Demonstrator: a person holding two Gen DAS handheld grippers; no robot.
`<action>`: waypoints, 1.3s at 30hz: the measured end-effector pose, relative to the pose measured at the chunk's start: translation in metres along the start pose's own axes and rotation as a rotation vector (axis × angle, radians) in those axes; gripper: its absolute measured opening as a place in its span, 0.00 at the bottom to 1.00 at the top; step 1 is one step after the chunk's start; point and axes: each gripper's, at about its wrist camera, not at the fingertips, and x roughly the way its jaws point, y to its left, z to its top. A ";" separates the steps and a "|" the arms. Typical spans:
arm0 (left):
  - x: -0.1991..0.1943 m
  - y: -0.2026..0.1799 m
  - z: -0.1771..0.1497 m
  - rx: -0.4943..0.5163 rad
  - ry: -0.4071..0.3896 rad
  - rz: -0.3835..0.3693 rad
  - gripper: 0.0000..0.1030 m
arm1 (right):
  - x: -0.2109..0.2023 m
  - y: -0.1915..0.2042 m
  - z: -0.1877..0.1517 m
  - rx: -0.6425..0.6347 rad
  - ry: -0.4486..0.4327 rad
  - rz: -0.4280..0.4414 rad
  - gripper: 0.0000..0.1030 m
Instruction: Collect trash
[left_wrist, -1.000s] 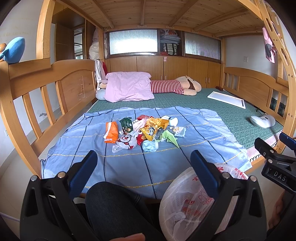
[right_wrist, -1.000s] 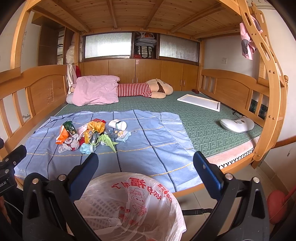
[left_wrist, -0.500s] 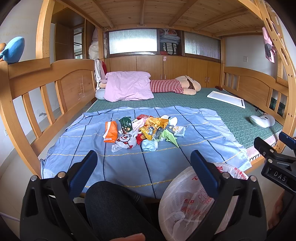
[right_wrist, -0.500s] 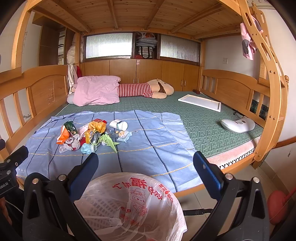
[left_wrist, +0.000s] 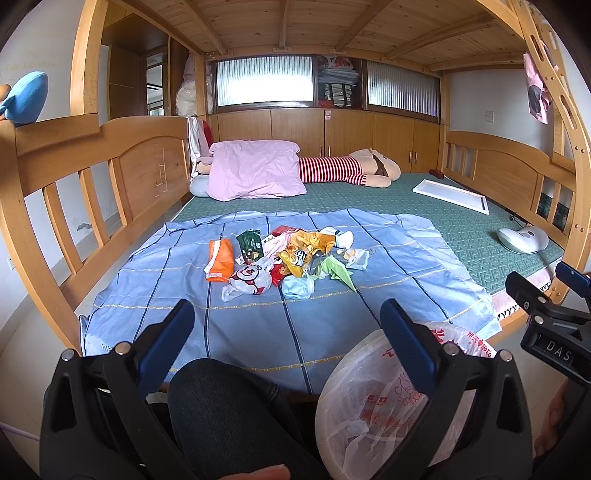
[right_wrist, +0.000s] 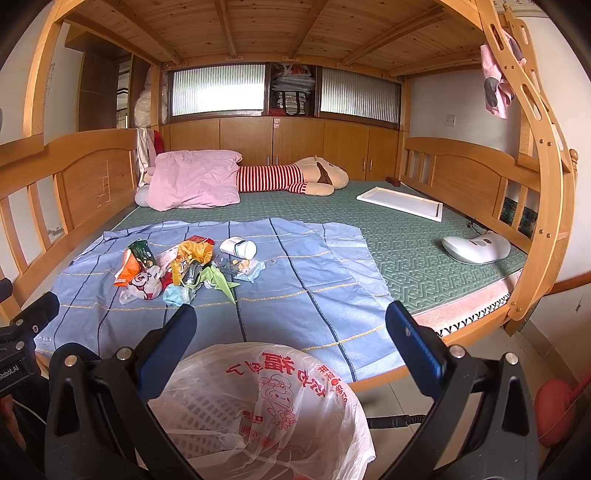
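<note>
Risk: both claws, left (left_wrist: 286, 325) and right (right_wrist: 288, 325), hang released and unladen well short of the wrapper heap (left_wrist: 288, 258); flimsy pieces may slip or miss the lined bin (right_wrist: 258, 413).

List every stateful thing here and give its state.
Left gripper: open, empty.
Right gripper: open, empty.
Bin: open, lined with a bag, nearly empty.
Trash pile: loose on the blue sheet.
Cup: lying on its side.
Cabinet doors: shut.

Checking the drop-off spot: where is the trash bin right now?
The bag-lined trash bin stands on the floor at the bed's foot, low centre in the right wrist view, below the blue sheet.
</note>
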 end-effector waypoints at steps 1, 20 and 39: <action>0.000 -0.001 -0.001 0.000 0.001 0.000 0.97 | 0.000 0.000 0.000 0.000 0.000 0.000 0.97; 0.076 0.063 0.031 -0.025 0.040 0.039 0.97 | 0.051 0.033 -0.001 -0.093 0.081 -0.050 0.97; 0.225 0.140 0.058 0.028 0.114 0.070 0.82 | 0.163 0.125 0.031 -0.059 0.268 0.037 0.96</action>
